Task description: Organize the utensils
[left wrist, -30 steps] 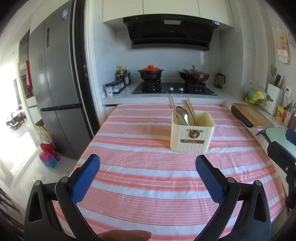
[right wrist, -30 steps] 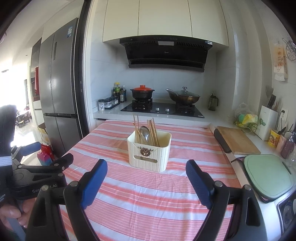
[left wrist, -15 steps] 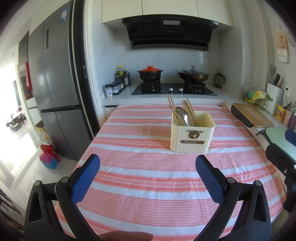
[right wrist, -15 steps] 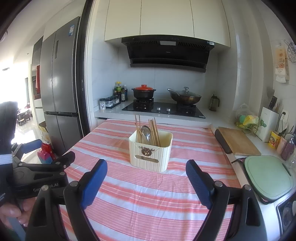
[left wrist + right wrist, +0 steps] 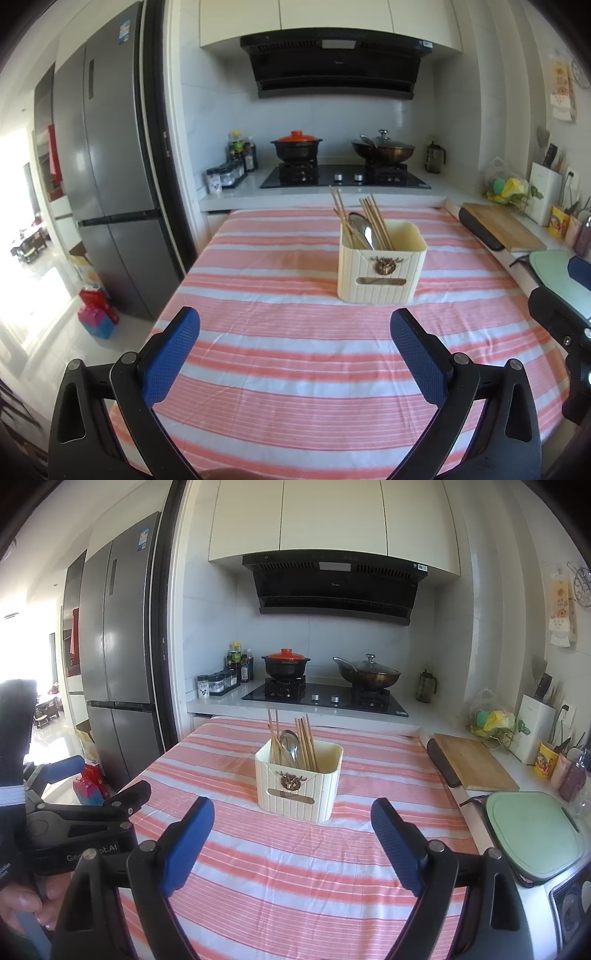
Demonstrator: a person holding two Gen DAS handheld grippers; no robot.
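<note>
A cream ribbed plastic utensil holder (image 5: 382,269) with a bronze emblem on its front stands upright on the table covered by a pink-and-white striped cloth (image 5: 295,354), and everything else is placed from it. Inside its left part lean several wooden chopsticks (image 5: 375,221) and a shiny metal spoon (image 5: 364,230); the right part looks empty, though its floor is hidden. No loose utensil shows on the cloth around the holder.

The left gripper (image 5: 295,354) hovers on the near side of the holder, well apart from it, its blue pads spread wide with nothing between them. The right gripper (image 5: 291,843) hovers likewise on the holder's near side, released and empty; the left tool shows at that view's left edge, gripped by the person's hand (image 5: 22,904).

Beyond the holder sits a black gas hob (image 5: 345,179) with a black pot under an orange lid (image 5: 297,146) and a lidded wok; to the holder's right lies a wooden cutting board (image 5: 502,230).

Judging from this, the sorting looks either finished or not begun. The risks ahead: the holder seems light and its contents lean to one side, so a pad nudging the rim could tip or slide it on the loose cloth. Thin chopsticks bunched together may come up several at once, or slip from wide pads, and the smooth spoon could twist out of a pinch
</note>
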